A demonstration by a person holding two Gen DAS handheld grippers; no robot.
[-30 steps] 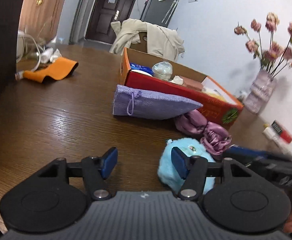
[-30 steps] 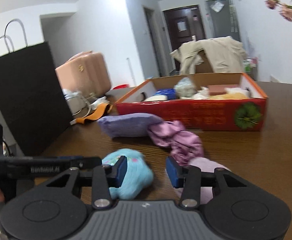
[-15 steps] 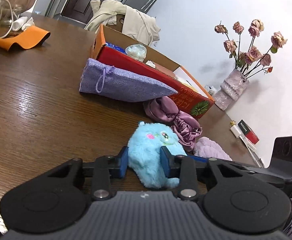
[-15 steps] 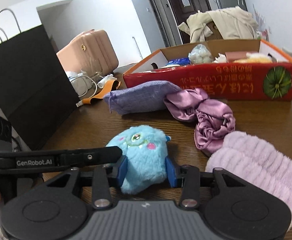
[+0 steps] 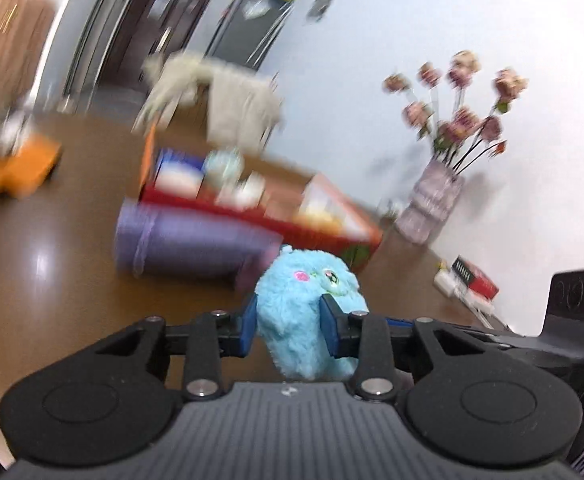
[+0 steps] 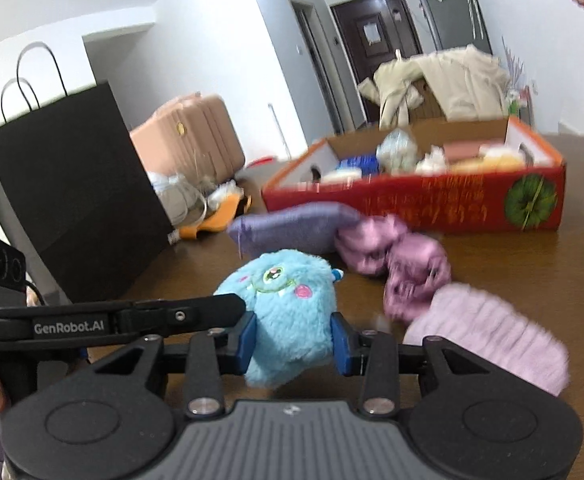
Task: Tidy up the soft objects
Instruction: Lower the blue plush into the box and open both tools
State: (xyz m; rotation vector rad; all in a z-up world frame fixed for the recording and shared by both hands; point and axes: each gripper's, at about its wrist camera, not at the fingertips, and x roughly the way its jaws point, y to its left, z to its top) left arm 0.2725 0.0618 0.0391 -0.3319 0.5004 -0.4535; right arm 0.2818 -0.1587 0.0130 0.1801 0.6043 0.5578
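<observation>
Brown wooden desk (image 6: pixel 532 264) fills both views, heavily smeared in the left wrist view, so the red cardboard box's (image 6: pixel 432 204) contents stay unreadable. Both the left gripper (image 5: pixel 288 322) and right gripper (image 6: pixel 292 340) press their narrowly parted blue fingers (image 5: pixel 249 324) into the fluffy turquoise monster plush (image 6: pixel 284 300); its underside is hidden, so contact with the desk is unclear.

a: you're looking at a sky-blue plush toy (image 6: pixel 288 312) showing pink cheeks and a green eye.

b: and you're seeing a lavender pouch (image 6: pixel 292 230), mauve satin scrunchies (image 6: pixel 404 264), a pale pink fuzzy band (image 6: pixel 488 336), a red box (image 6: pixel 432 204) edged in orange, wearing a green emblem.
</observation>
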